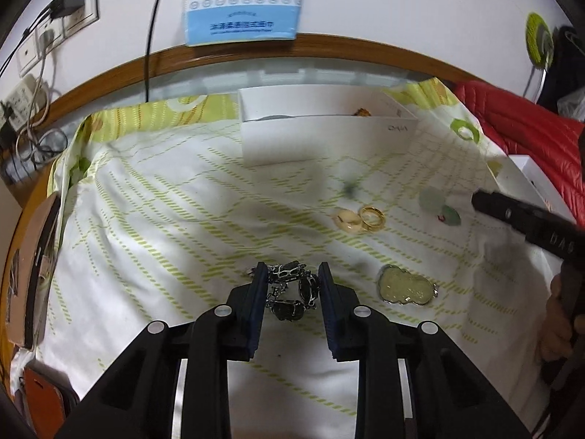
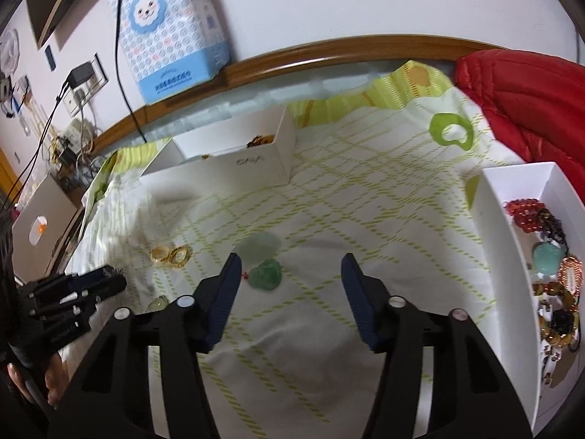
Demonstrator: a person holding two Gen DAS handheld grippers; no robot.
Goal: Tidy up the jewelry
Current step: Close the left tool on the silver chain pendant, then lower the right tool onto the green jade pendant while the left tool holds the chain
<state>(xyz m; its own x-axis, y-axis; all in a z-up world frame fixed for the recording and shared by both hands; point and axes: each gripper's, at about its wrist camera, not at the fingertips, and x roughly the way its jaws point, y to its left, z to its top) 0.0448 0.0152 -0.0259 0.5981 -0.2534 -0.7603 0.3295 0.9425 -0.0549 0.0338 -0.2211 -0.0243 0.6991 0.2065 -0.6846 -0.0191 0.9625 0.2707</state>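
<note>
across the green-patterned white cloth [image 1: 164,219], the sorting looks partly done. at the far side a white cardboard box [image 1: 321,139] already holds some pieces, and on the right a white open tray [image 2: 493,212] carries bead bracelets and pendants. loose on the cloth lie a silver-framed pale pendant [image 1: 406,287], two green jade carvings [image 2: 265,272] and two gold rings [image 1: 372,216]. the left gripper [image 1: 290,278] is clamped on a black-and-silver chain bracelet [image 1: 289,292] at the near edge. the right gripper [image 2: 290,267] stands apart, empty, near the jade.
</note>
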